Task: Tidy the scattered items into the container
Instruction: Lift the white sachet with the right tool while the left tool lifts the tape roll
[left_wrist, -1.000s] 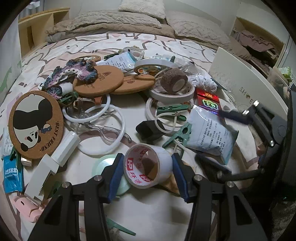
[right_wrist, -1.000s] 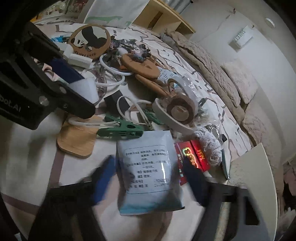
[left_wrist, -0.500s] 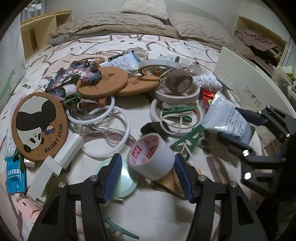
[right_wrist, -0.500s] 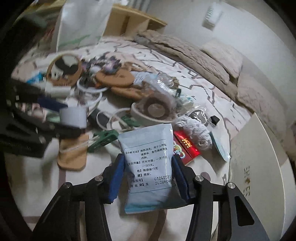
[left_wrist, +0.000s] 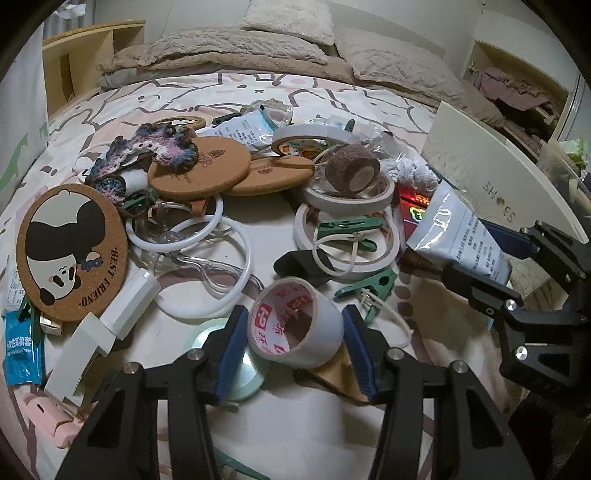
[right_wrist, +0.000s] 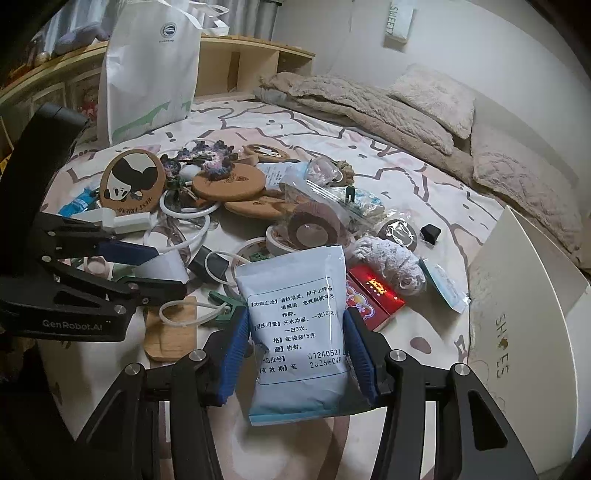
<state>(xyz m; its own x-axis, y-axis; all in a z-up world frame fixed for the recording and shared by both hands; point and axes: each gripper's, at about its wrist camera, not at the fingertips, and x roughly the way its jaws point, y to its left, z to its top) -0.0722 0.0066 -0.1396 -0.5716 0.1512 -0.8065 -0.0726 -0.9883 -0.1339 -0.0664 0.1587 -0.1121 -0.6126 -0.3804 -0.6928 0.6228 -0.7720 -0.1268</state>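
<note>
The left gripper (left_wrist: 293, 334) is clamped across a white roll of packing tape with red lettering (left_wrist: 295, 321), its blue pads pressing the roll's outer wall at 9 and 3 o'clock. The right gripper (right_wrist: 295, 349) pinches a pale blue-white sealed medicine sachet printed with black text (right_wrist: 295, 325) by its lower half, the top standing free at 12 o'clock.

Both loads appear lifted clear of the clutter on the patterned bedsheet (left_wrist: 295, 424). The cream shoebox marked SHOES (right_wrist: 524, 332) sits at 3 o'clock in the right wrist view, and it seems the likely container; its opening is not visible, so where things drop in cannot be told.

To carry well, I would hold both grips steady: the roll is round and could slip out from between the flat pads, and the sachet is limp, so it may fold over. Bringing one load to the box at a time would keep the two tools from colliding. Remaining scattered: a round cork coaster with a panda (left_wrist: 70, 254), white plastic rings (left_wrist: 207, 269), green clothes pegs (left_wrist: 347, 230).
</note>
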